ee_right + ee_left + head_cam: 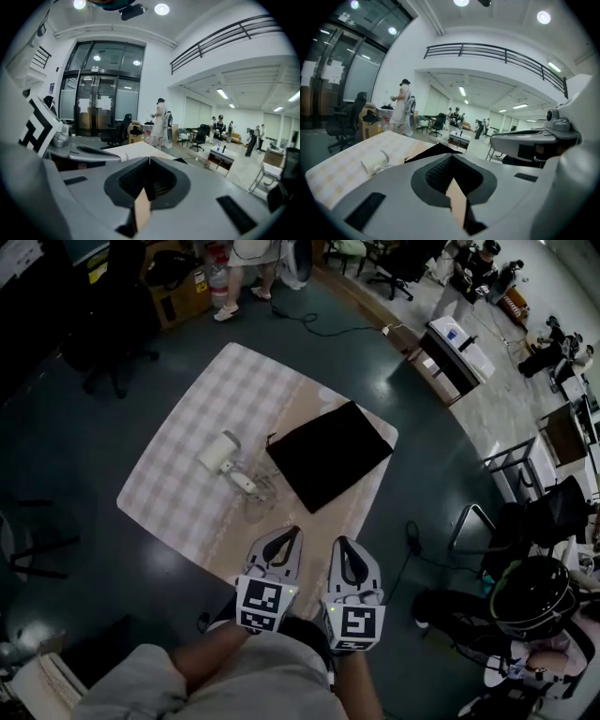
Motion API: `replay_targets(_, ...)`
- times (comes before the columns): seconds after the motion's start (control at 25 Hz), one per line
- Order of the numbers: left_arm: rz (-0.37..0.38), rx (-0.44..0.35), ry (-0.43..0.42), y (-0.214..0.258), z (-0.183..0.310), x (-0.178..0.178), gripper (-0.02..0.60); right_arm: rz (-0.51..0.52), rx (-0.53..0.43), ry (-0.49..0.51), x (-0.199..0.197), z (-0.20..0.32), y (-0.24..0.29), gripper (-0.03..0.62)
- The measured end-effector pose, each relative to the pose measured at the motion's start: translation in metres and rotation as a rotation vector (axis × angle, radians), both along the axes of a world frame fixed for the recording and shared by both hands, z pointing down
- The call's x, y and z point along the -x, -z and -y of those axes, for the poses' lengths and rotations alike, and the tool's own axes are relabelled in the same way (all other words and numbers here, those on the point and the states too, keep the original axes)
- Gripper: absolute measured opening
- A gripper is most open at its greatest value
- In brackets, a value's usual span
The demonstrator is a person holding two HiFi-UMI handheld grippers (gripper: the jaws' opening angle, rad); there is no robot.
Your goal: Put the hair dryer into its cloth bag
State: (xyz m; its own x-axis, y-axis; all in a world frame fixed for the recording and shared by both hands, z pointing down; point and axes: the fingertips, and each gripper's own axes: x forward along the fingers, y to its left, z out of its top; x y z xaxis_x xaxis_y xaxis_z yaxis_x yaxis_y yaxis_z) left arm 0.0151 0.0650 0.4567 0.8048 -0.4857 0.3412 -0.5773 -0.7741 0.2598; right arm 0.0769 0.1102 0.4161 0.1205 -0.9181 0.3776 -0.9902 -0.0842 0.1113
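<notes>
A white hair dryer point(219, 453) lies on its side on the checked tablecloth point(187, 474), its cord point(255, 487) bunched beside it. The flat black cloth bag point(330, 454) lies just to its right. Both grippers hover side by side at the table's near edge, short of the two items. My left gripper point(294, 530) is shut with nothing in it, and so is my right gripper point(340, 541). The left gripper view shows the hair dryer point(375, 161) and the bag point(436, 151) beyond the shut jaws point(451, 155). In the right gripper view only a corner of the bag point(181, 161) shows past the jaws point(149, 160).
The table stands on a dark floor. Office chairs point(112, 343) and a cardboard box point(178, 292) are at the back left, where a person point(246, 273) stands. A low white cabinet point(457, 345) is at the right, and a black helmet point(531, 592) at the near right.
</notes>
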Motion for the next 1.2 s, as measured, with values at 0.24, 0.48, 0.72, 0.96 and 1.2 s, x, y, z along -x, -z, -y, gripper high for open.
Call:
replay_targets(0.24, 0.07, 0.095, 0.181, -0.033, 0.039, 0.042, 0.008, 0.024, 0.049, 0.157, 0.023, 0.045, -0.015, 0.015)
replay_targets(0.48, 0.194, 0.153, 0.347, -0.072, 0.072, 0.069, 0.008, 0.061, 0.086, 0.303, 0.031, 0.081, -0.04, 0.015)
replay_targets(0.72, 0.234, 0.267, 0.502, -0.097, 0.093, 0.077, 0.008, 0.081, 0.125, 0.427, 0.031, 0.107, -0.05, 0.015)
replay_targets(0.96, 0.203, 0.454, 0.576, -0.127, 0.107, 0.08, 0.009, 0.107, 0.145, 0.452, 0.028, 0.113, -0.057, 0.015)
replay_targets(1.2, 0.176, 0.617, 0.646, -0.163, 0.144, 0.077, 0.258, 0.12, 0.175, 0.434, 0.005, 0.126, -0.068, 0.015)
